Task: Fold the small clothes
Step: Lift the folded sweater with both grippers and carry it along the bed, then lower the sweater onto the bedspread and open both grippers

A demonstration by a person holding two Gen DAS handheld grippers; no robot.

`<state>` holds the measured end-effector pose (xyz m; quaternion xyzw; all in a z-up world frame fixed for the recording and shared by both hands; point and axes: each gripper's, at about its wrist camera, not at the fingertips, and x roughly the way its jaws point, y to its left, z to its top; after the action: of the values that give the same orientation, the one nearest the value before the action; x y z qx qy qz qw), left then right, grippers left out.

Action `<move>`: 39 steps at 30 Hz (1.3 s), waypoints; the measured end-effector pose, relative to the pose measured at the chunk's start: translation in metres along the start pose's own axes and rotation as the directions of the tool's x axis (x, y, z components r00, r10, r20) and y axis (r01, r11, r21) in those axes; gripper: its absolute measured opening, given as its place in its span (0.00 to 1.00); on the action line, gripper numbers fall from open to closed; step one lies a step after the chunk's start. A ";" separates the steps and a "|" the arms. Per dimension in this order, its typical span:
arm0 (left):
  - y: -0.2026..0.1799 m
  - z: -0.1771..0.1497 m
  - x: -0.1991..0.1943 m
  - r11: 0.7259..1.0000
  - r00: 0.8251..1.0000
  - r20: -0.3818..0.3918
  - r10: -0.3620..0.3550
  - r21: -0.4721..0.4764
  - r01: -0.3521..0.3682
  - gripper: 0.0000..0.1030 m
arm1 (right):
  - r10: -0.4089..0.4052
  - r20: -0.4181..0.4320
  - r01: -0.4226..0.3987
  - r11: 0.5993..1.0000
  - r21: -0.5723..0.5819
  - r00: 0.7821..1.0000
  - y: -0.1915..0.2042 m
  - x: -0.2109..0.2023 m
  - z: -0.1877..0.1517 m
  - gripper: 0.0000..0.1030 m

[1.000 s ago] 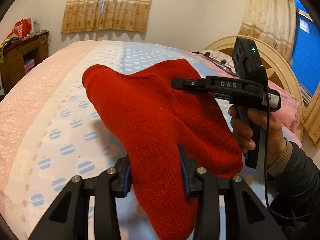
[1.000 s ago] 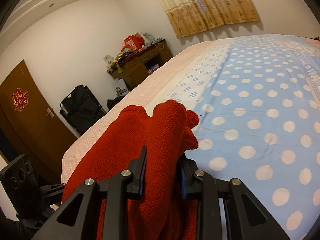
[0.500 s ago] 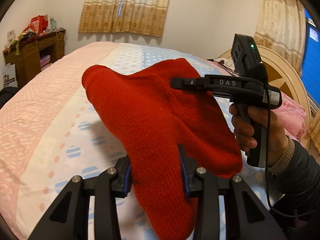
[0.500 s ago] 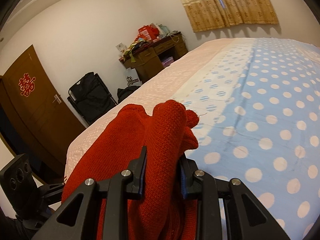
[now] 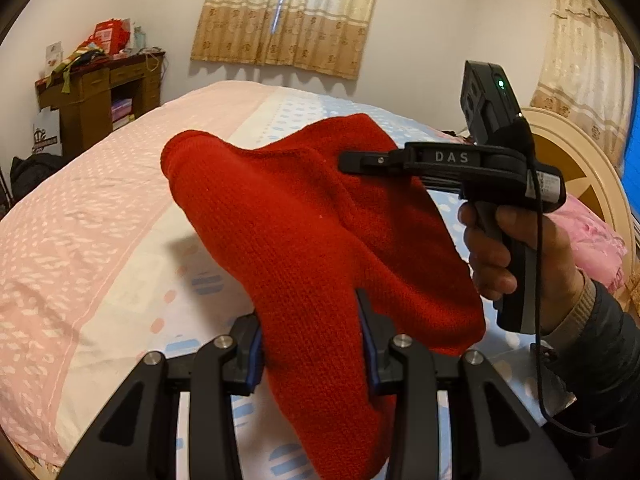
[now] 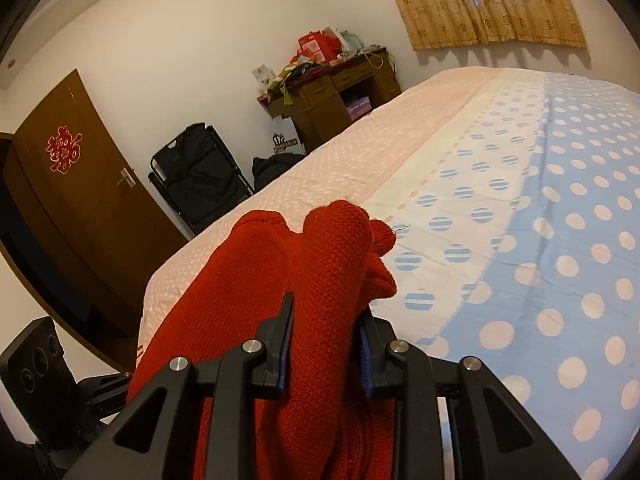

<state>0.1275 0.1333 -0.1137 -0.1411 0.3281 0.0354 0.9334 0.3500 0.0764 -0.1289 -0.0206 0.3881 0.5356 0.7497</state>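
Left wrist view: the left gripper point(image 5: 310, 344) is seen closed on a bunched part of a red knit garment point(image 5: 304, 216), w/ both pads pressed into the fabric and the jaws set narrow around it. The garment is held up in the air above the bed point(image 5: 80, 232), not laid on it; a rounded end sticks up at upper left and the rest drapes down past the jaws. On the right, the right gripper point(image 5: 352, 160) is seen side-on, carried by a hand point(image 5: 492, 252) in a dark sleeve point(image 5: 600, 344). Its tips are buried in the upper edge of the knit, so the grip itself cannot be read from here. A headboard point(image 5: 576, 168) and a pink pillow point(image 5: 592, 232) are visible behind, curtains point(image 5: 288, 16) on the far wall.

Right wrist view: the right gripper point(image 6: 325, 336) is shown clamped on a thick bundle of the same red knit point(image 6: 320, 264), the jaws narrow and the cloth filling the gap. The fabric is bunched into lumps ahead of the tips and hangs off to the left. The polka-dot bedspread point(image 6: 540, 240) lies below and to the right, nothing on it in view. A desk point(image 6: 332, 92) and a door point(image 6: 72, 200) are seen at the back.

Progress, as judged: early. The garment is gripped at two points and lifted, but no flat spread and no clean fold are visible; it is crumpled btw. the grippers. Left to do, prob.: lay it on the bed, smooth it, fold it over, release.
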 end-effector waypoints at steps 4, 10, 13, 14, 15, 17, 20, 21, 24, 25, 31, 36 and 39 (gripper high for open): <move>0.008 -0.005 0.007 1.000 1.000 -0.015 0.013 -0.021 -0.014 0.39 | -0.004 -0.038 0.004 1.000 0.000 0.999 -0.002 0.019 -0.002 0.26; 0.015 -0.017 0.016 0.999 0.998 -0.056 0.020 -0.035 -0.022 0.39 | -0.006 -0.090 0.009 1.000 0.027 0.996 -0.012 0.043 -0.014 0.26; 0.020 -0.024 0.018 0.999 0.998 -0.067 0.019 -0.042 -0.022 0.39 | 0.000 -0.102 0.005 0.999 0.048 0.995 -0.017 0.048 -0.018 0.26; 0.022 -0.025 0.019 0.999 0.998 -0.067 0.015 -0.047 -0.018 0.39 | 0.001 -0.105 0.004 0.999 0.051 0.994 -0.018 0.050 -0.018 0.26; 0.023 -0.028 0.017 0.999 0.998 -0.066 0.011 -0.050 -0.014 0.39 | 0.000 -0.108 0.005 0.999 0.053 0.994 -0.019 0.051 -0.019 0.26; 0.022 -0.032 0.014 0.999 0.998 -0.060 0.006 -0.050 -0.009 0.39 | 0.003 -0.115 0.005 0.998 0.066 0.993 -0.022 0.054 -0.021 0.26; 0.023 -0.038 0.012 0.999 0.999 -0.049 0.003 -0.047 -0.006 0.39 | -0.002 -0.127 0.012 0.997 0.076 0.992 -0.024 0.059 -0.024 0.27; 0.024 -0.039 0.011 0.999 0.999 -0.045 0.001 -0.053 -0.003 0.39 | -0.009 -0.131 0.019 0.997 0.075 0.991 -0.024 0.060 -0.024 0.27; 0.026 -0.037 0.012 0.998 0.999 -0.041 -0.003 -0.064 0.000 0.41 | -0.021 -0.139 0.032 0.997 0.076 0.990 -0.025 0.064 -0.026 0.27; 0.025 -0.036 0.012 0.998 0.999 -0.041 -0.002 -0.065 -0.001 0.41 | -0.022 -0.138 0.033 0.996 0.080 0.990 -0.026 0.064 -0.026 0.29; 0.025 -0.035 0.008 0.997 0.999 -0.043 0.008 -0.075 -0.011 0.49 | -0.058 -0.128 0.070 0.994 0.089 0.990 -0.027 0.055 -0.026 0.40; 0.026 -0.028 -0.007 0.996 1.000 -0.014 0.002 -0.085 -0.003 0.53 | -0.093 -0.043 0.096 0.994 0.056 0.995 -0.014 0.019 -0.026 0.48; 0.028 -0.020 -0.023 0.996 0.997 0.064 0.033 -0.081 -0.028 0.59 | -0.068 0.015 0.067 0.997 0.039 0.998 0.001 -0.008 -0.029 0.50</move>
<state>0.0932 0.1548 -0.1215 -0.1722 0.2980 0.0672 0.9365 0.3318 0.0577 -0.1434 -0.0149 0.3911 0.5026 0.7709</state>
